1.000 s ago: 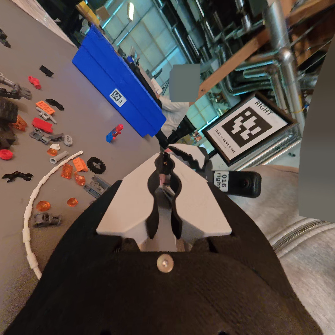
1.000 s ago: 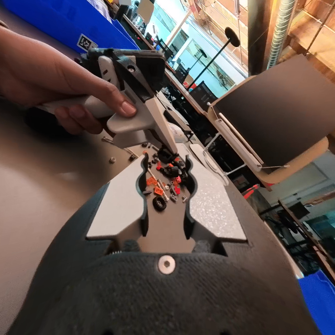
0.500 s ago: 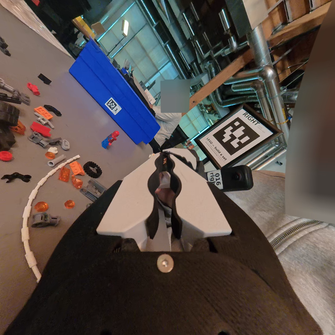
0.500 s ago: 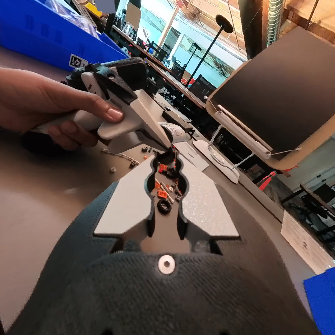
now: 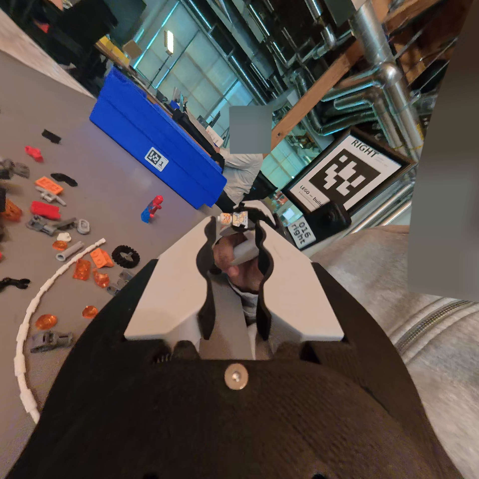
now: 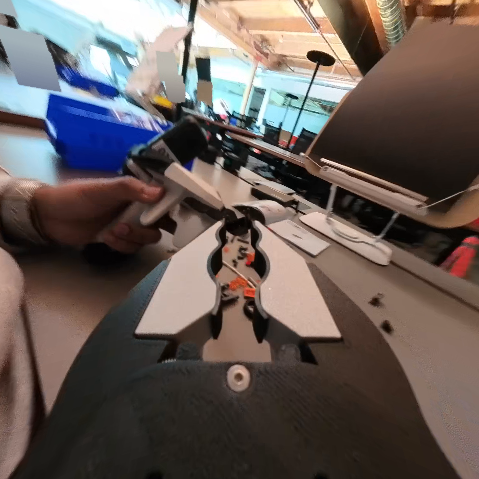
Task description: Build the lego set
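Looking down the left gripper (image 5: 234,223) first: hangs above the grey table (image 5: 103,168) with fingers set narrowly apart. Frames a small lego piece (image 5: 233,217), printed white and orange, right at the tips; cannot tell whether both pads touch it. Shows the right hand (image 5: 233,269) through the gap, wrapped round a white handle. Leaves plenty lying on the table to the left: a red-and-blue minifigure (image 5: 151,208) standing near a blue bin (image 5: 155,145), a black wheel (image 5: 125,256) just beside an orange plate (image 5: 101,259), and a curved white segmented strip (image 5: 51,282) nearer still. Catches a black-and-white marker board (image 5: 344,173) far right.

Switching to the right gripper (image 6: 236,225): pinches in narrow, tips closed on the small lego piece, dark and blurred from this side. Meets the left gripper's white finger angled in from the left, tip against the same piece. Shows the left hand (image 6: 90,207) wrapped round its handle. Glimpses orange and black loose pieces (image 6: 241,282) scattered on the table, seen between the fingers.
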